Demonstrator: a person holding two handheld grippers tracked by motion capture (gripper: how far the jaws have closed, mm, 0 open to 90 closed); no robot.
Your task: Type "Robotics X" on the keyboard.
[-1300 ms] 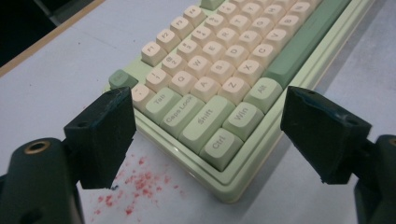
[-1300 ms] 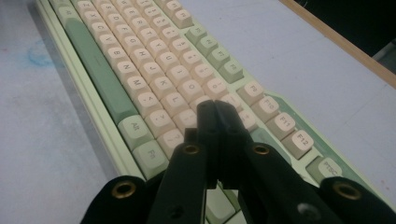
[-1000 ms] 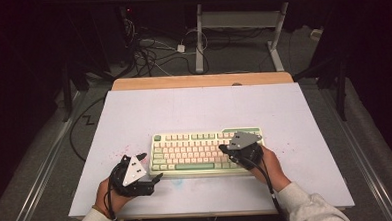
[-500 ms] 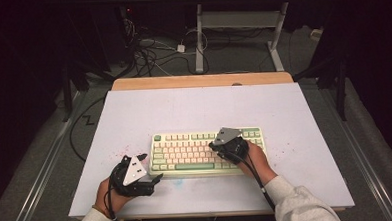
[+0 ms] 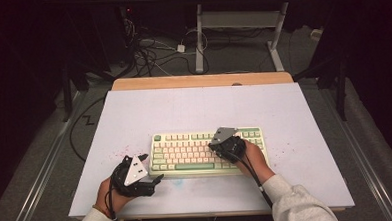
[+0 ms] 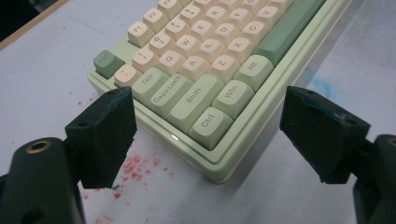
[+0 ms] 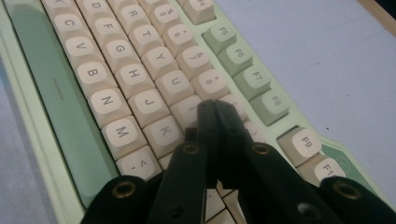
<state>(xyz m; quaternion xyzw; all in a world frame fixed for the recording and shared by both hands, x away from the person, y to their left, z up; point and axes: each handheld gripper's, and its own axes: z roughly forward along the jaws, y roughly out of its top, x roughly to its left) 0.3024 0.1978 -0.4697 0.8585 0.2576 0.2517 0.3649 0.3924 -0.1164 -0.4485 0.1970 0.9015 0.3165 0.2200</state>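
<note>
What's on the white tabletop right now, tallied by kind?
Green-and-cream mechanical keyboard: 1
Black two-jaw handheld tools: 2 (left tool jaws apart, off the keyboard's corner; right tool jaws shut, tips over the cream keys)
Total: 3

Right gripper (image 7: 215, 109) tips hide key beneath, probably I; keyboard (image 6: 243, 140) cut off by frame top.

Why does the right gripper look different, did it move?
Yes. The right gripper slid left along the keyboard, away from its right end toward the middle keys.
</note>
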